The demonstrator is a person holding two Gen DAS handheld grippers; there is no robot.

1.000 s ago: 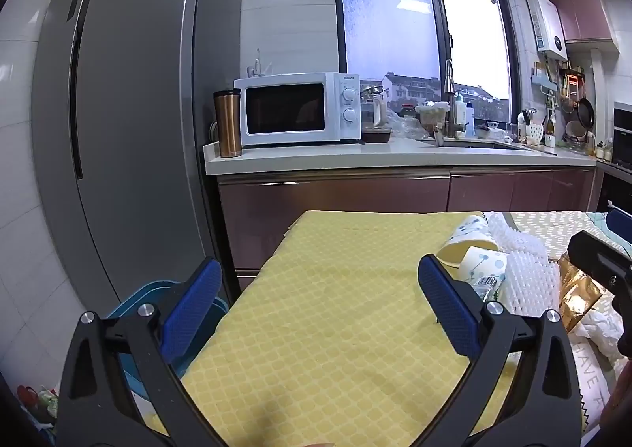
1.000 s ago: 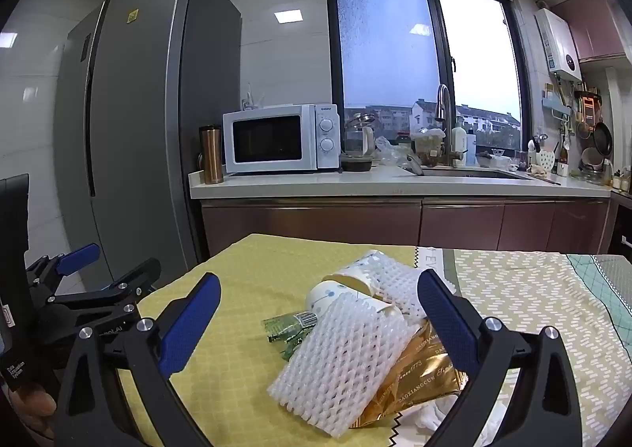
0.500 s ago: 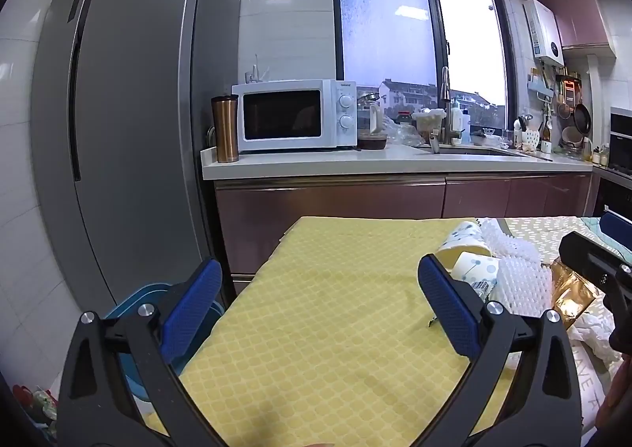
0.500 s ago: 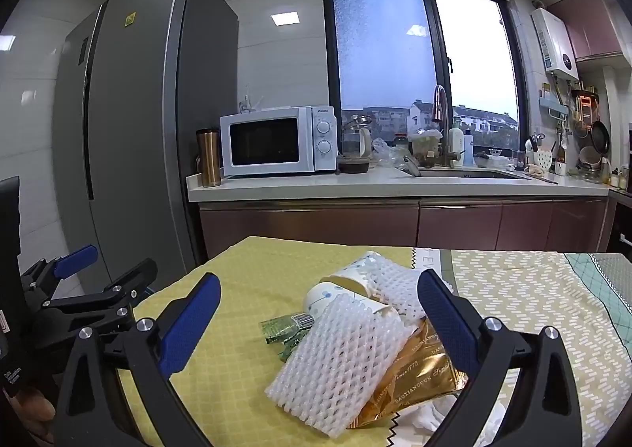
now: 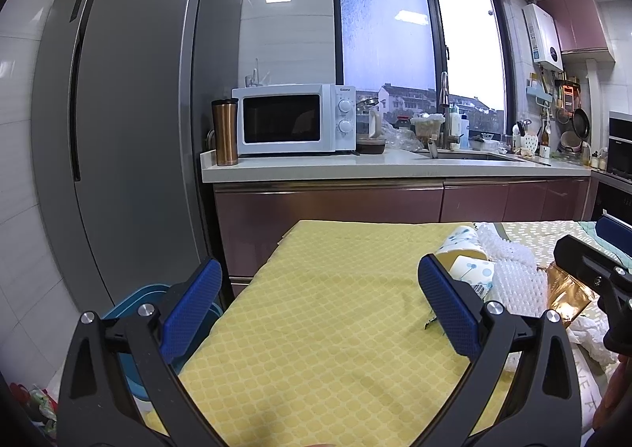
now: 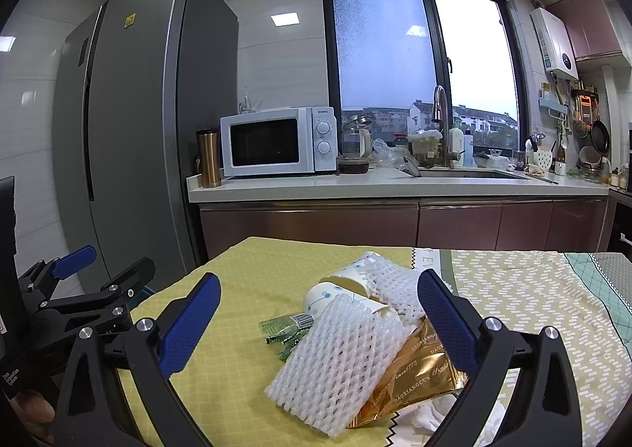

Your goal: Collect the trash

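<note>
Currently, both of your grippers are spread wide and grip nothing. Your left gripper (image 5: 316,301) hangs over the bare yellow half of the tablecloth (image 5: 324,328); your right gripper (image 6: 318,314) hangs over the trash pile, which lies on the tablecloth near the seam where the yellow cloth meets the patterned white cloth.

The pile, taken from the front white foam net (image 6: 335,356) as landmark:
- A gold foil wrapper (image 6: 414,380) lies under and to the right of the net, touching it.
- Two dotted paper cups (image 6: 328,293) lie on their sides just behind the net.
- A second foam net (image 6: 389,281) rests behind, against the cups.
- A green wrapper (image 6: 282,330) lies just left of the net.
- Crumpled white tissue (image 6: 434,411) shows at the wrapper's near edge.

Nothing stands between your right gripper and the net. In the left wrist view, the left gripper's right finger (image 5: 446,312) covers part of the pile, and a blue bin (image 5: 130,312) shows below the table's left edge, beside the refrigerator (image 5: 130,131). A microwave (image 5: 292,119) and a copper tumbler (image 5: 225,131) stand on the counter behind the table.

Compared with one second ago, both cameras have tilted slightly upward: the pile sits lower in each view. The trash has kept its arrangement, and the opening of both grippers is unchanged.
</note>
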